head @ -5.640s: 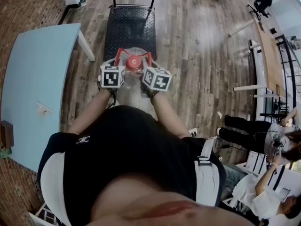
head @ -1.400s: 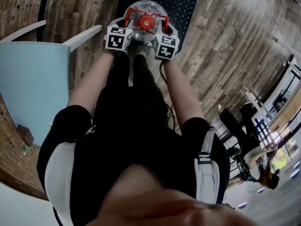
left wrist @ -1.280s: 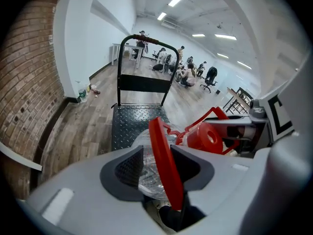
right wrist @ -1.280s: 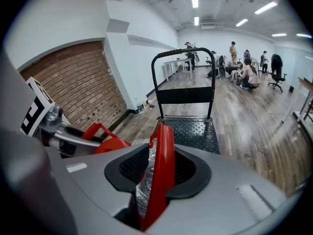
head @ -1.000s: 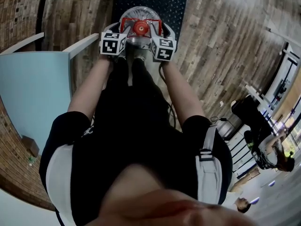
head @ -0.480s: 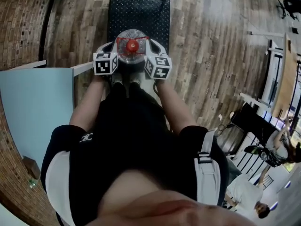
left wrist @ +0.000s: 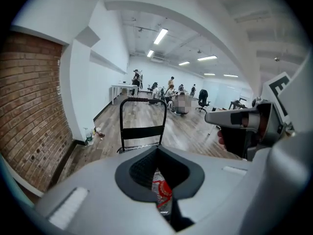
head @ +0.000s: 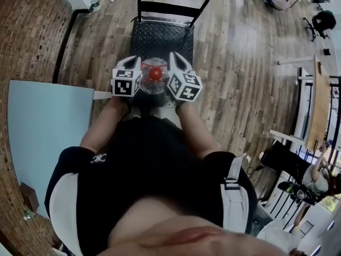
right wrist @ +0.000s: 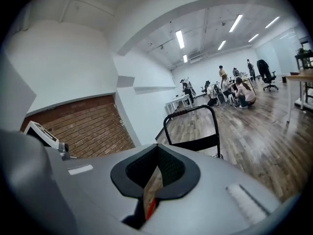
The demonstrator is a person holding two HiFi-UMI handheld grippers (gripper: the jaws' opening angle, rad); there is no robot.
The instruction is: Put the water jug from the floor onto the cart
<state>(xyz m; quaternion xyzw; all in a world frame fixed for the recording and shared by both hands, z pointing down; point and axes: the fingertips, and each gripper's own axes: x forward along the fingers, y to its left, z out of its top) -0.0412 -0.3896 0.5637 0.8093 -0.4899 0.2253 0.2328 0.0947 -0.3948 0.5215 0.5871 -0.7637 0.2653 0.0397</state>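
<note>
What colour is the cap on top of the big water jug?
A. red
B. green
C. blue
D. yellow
A: seen from above in the head view, the clear water jug has a bright red cap in the middle of its top.

Floor (head: 240, 63): grey-brown wood planks throughout. Brick wall (left wrist: 29, 106) on left side, black skirting strip at base; white wall (left wrist: 93, 82) beyond it. Light blue table (head: 42, 143) stands by the brick side, one white leg visible. Ceiling white w/ rows of strip lights (left wrist: 160, 35), all lit. Long wooden desk (head: 318, 105) on white frame at right, black office chair (head: 323, 20) nr it. White tables (left wrist: 122, 88) at far end of rm.
</note>
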